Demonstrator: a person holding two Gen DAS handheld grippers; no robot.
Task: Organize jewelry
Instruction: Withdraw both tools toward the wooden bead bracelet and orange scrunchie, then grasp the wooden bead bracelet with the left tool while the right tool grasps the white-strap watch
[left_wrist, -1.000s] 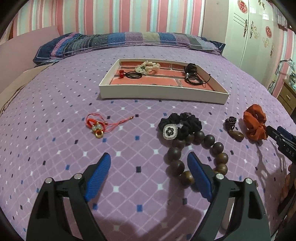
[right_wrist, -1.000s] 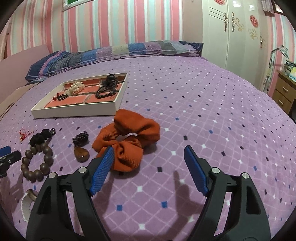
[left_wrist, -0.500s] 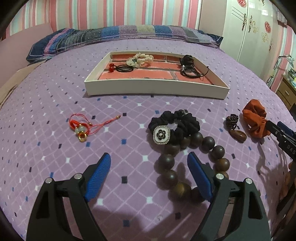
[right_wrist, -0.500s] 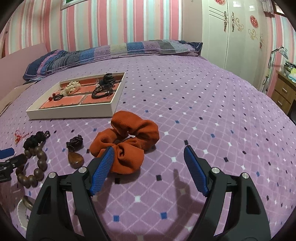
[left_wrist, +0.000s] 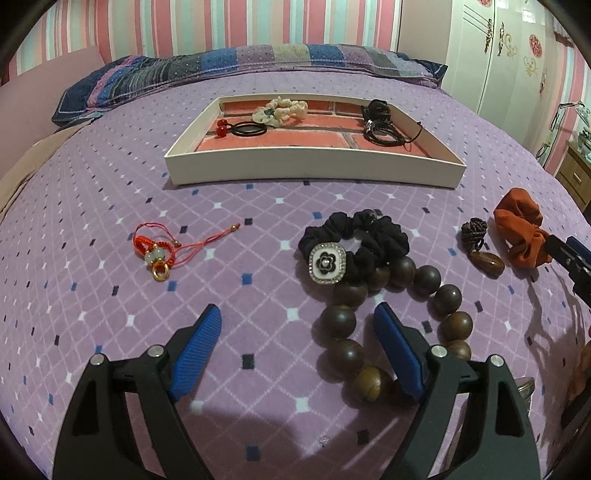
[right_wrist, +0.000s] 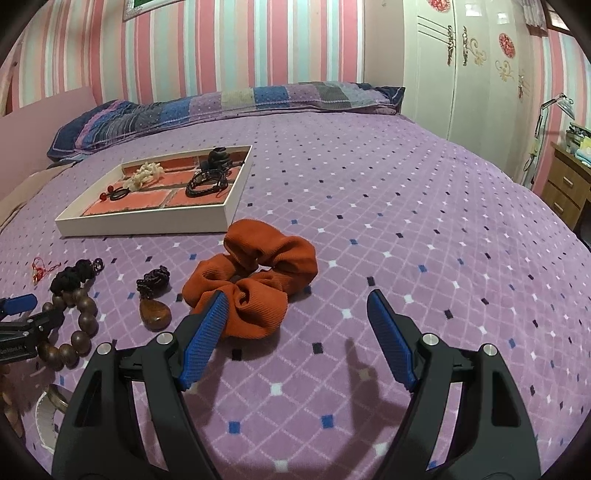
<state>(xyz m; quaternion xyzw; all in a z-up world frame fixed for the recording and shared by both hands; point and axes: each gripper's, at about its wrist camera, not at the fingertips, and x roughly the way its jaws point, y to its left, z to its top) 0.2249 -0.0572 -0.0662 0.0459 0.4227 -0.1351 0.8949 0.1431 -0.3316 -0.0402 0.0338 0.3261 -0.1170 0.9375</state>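
Note:
A white tray (left_wrist: 314, 168) with a brick-print floor sits on the purple bed and holds a cream scrunchie, a black hair tie with red beads and a dark cord bracelet. In front of it lie a red string bracelet (left_wrist: 159, 251), a black scrunchie with a flower button (left_wrist: 354, 243), a wooden bead bracelet (left_wrist: 388, 317), a brown pendant (left_wrist: 484, 258) and an orange scrunchie (right_wrist: 255, 284). My left gripper (left_wrist: 299, 325) is open over the bedspread, its right finger above the beads. My right gripper (right_wrist: 295, 306) is open, its left finger just over the orange scrunchie.
A patchwork pillow (left_wrist: 240, 70) lies across the head of the bed. A white wardrobe (right_wrist: 472, 66) and a wooden nightstand (right_wrist: 569, 184) stand to the right. The purple bedspread (right_wrist: 406, 221) stretches wide right of the tray.
The left gripper has moved forward and a little down, so the tray and the black scrunchie sit closer and larger. The right gripper has stayed in place.

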